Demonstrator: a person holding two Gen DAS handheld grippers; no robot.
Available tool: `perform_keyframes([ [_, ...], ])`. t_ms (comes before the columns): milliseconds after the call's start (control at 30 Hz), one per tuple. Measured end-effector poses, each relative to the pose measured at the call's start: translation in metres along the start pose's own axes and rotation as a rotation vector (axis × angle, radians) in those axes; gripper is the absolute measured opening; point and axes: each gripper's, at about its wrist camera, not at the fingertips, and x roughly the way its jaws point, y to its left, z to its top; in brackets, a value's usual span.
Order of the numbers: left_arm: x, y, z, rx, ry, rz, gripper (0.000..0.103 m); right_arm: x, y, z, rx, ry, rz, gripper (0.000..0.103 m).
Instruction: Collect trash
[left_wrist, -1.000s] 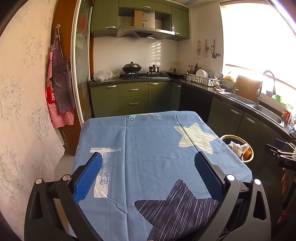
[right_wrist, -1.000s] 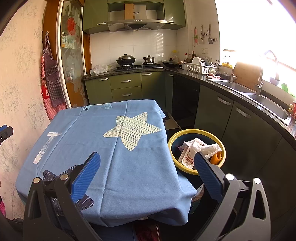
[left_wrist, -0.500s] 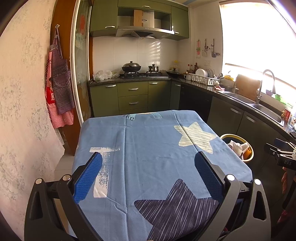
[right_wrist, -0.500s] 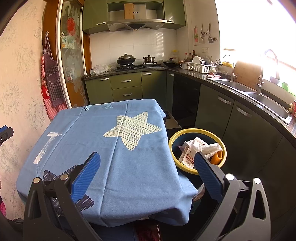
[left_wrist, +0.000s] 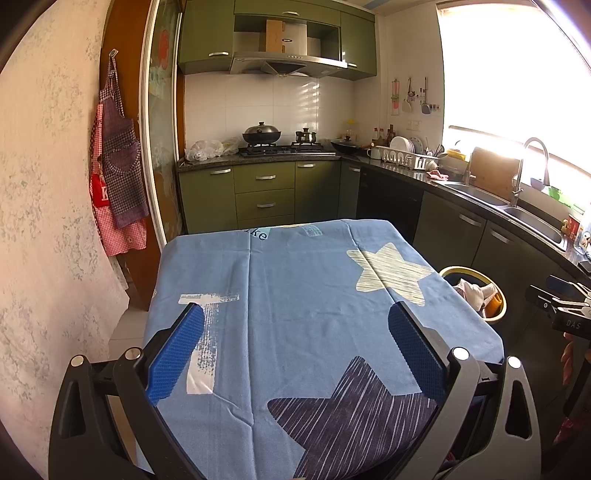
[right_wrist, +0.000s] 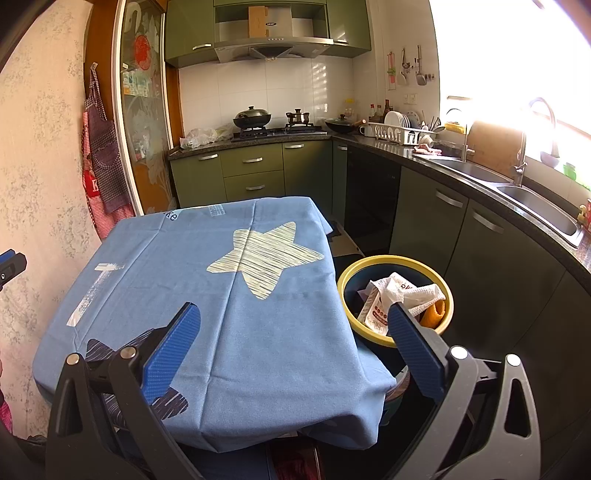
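A yellow-rimmed trash bin stands on the floor at the table's right side; it also shows in the left wrist view. Inside lie crumpled white paper and a printed wrapper and something orange. The table wears a blue cloth with star prints, seen too in the right wrist view; I see no trash on it. My left gripper is open and empty over the table's near edge. My right gripper is open and empty, above the table's near right corner beside the bin.
Green kitchen cabinets with a dark counter run along the back and right, with a stove, dish rack and sink. Aprons hang on the left wall. The right gripper's body shows at the left view's right edge.
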Motion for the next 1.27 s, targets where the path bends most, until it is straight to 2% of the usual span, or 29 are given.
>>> perform_keyframes([
  [567,0.006,0.004,0.002,-0.007,0.014,-0.005,0.098,0.004,0.005,-0.002,0.002,0.006,0.002,0.097],
  [700,0.006,0.004,0.002,-0.007,-0.002,-0.010,0.098,0.004,0.006,-0.002,0.002,0.007,0.002,0.096],
  [900,0.014,0.004,0.006,0.000,0.006,0.007,0.098,0.009,0.009,-0.006,0.002,0.013,0.002,0.096],
  [1100,0.044,0.016,0.008,-0.028,0.074,0.003,0.098,0.024,0.010,-0.004,-0.006,0.039,-0.005,0.096],
  [1267,0.097,0.038,0.014,-0.037,0.124,0.039,0.098,0.058,0.013,0.014,-0.009,0.076,0.024,0.097],
])
